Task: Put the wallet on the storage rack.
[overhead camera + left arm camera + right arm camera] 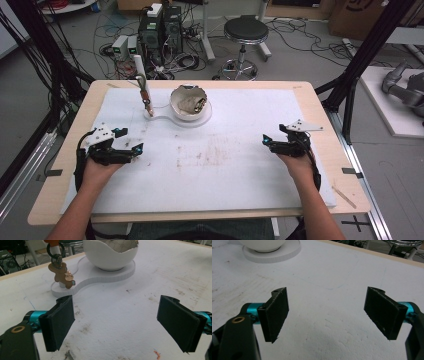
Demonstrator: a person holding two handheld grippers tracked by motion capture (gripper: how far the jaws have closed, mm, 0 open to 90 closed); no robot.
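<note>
A white bowl (189,102) with a wavy rim stands on a flat white base (197,120) at the back middle of the white mat; something crumpled and greyish lies inside it. Left of it, on the same base, a thin upright post (141,80) carries a brown bear-shaped keyring (61,275). My left gripper (129,141) rests on the mat at the left, open and holding nothing, with the bowl (111,253) ahead of it. My right gripper (267,141) rests at the right, also open with nothing between its fingers; the base (272,252) lies far off at its upper left.
The white mat (210,165) covers a wooden table (320,105). Brown smears mark the mat's middle. A small orange scrap (157,354) lies near my left gripper. Beyond the table stand a black stool (245,37), computer boxes and cables on the floor. Black frame posts flank both sides.
</note>
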